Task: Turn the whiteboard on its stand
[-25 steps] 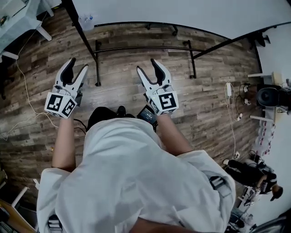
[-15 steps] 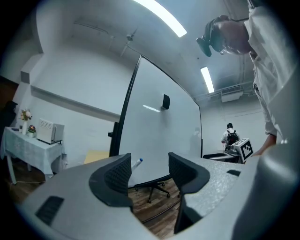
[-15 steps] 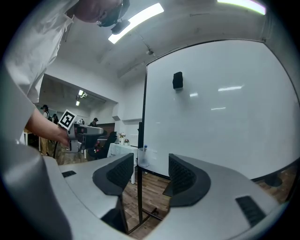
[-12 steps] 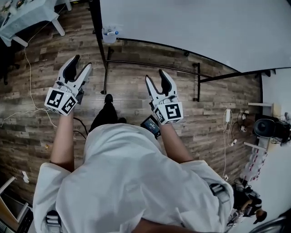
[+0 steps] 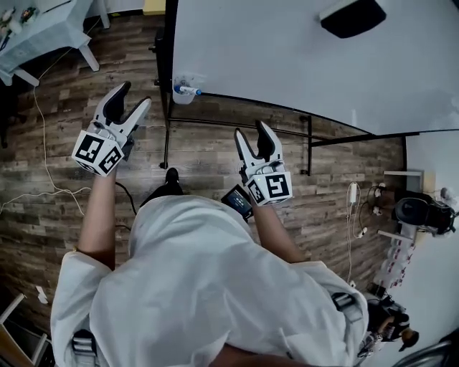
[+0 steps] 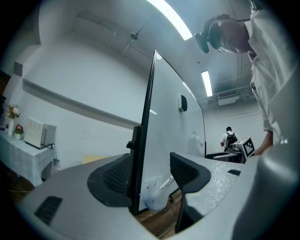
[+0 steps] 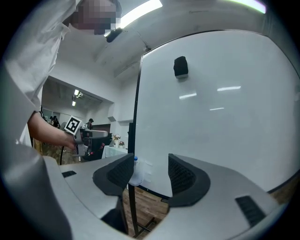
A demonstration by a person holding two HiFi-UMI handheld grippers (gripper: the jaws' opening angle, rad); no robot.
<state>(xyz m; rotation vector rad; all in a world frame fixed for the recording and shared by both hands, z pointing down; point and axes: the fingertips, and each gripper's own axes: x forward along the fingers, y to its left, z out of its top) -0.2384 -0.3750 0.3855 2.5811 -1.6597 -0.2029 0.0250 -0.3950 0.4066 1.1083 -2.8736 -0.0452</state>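
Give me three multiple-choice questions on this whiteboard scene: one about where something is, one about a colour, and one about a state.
1. Where is the marker cup?
A. at a lower corner of the whiteboard
B. on the wooden floor
C. on top of the board

2. What colour is the eraser on the board?
A. red
B. black
C. yellow

3. How do the jaws of the right gripper stand?
A. shut on the frame
B. shut on a marker
C. apart, gripping nothing

Answers:
1 A: the cup sits at the board's bottom edge, at its corner.
2 B: it shows as a black block on the white surface.
3 C: the right gripper view shows a clear gap, with the board beyond it.
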